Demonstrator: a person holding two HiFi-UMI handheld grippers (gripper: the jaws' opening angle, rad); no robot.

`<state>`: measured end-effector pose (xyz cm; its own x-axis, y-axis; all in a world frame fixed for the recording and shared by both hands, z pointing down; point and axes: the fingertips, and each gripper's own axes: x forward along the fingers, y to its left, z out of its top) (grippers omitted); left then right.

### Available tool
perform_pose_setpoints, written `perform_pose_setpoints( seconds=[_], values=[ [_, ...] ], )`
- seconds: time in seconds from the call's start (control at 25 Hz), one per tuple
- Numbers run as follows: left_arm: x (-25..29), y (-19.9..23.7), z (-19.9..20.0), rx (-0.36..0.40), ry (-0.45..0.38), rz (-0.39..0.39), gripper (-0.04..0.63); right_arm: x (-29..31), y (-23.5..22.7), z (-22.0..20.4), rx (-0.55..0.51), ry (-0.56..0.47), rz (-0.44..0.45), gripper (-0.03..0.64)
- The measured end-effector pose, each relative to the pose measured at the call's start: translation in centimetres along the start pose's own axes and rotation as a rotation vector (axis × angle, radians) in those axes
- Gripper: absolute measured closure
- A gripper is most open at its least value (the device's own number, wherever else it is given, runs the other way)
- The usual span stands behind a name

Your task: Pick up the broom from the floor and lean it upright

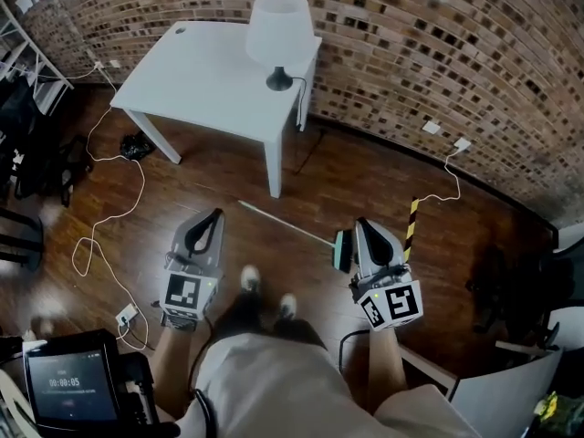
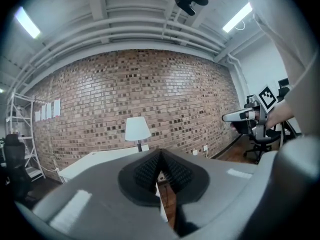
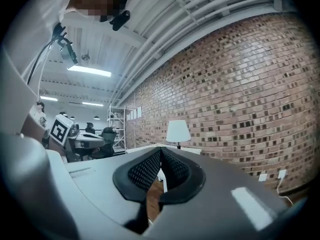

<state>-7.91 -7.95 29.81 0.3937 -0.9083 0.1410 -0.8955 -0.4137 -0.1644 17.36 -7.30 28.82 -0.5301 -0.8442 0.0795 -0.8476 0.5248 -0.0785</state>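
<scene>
Head view | left claw (image 1: 215, 214) clenched, empty, well short of desk (image 1: 192, 80) | right claw (image 1: 362, 224) clenched, empty, likewise short of desk | broom (image 1: 283, 222) flat on floor (image 1: 347, 185) between claws, handle end just before desk's front leg | lamp (image 1: 278, 26) standing on desk's far right corner

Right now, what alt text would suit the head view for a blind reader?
Looking down, a person holds a left gripper and a right gripper, both shut, above a wooden floor where a broom lies between them. Beyond stands a white table with a lamp, by a brick wall.
</scene>
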Motion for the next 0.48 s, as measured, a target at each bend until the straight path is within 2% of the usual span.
perform_pose_setpoints(
  seconds=[0.16, 0.28, 0.36, 0.48],
  values=[
    [1.4, 2.4, -2.6, 0.005, 0.028, 0.018, 0.594, 3.6, 0.1, -2.3, -0.019, 0.059, 0.022, 0.603],
    [2.8, 3.8, -5.4, 0.0, 0.058, 0.014, 0.594, 6.2, 0.5, -4.6, -0.023, 0.083, 0.072, 0.603],
    [3.7, 5.2, -7.6, 0.005, 0.083, 0.018, 0.594, 8.1, 0.8, -6.8, -0.011, 0.096, 0.103, 0.603],
    [4.9, 7.9, -11.1, -0.039, 0.11, 0.03, 0.594, 11.2, 1.3, -11.7, -0.005, 0.153, 0.126, 0.597]
  ],
)
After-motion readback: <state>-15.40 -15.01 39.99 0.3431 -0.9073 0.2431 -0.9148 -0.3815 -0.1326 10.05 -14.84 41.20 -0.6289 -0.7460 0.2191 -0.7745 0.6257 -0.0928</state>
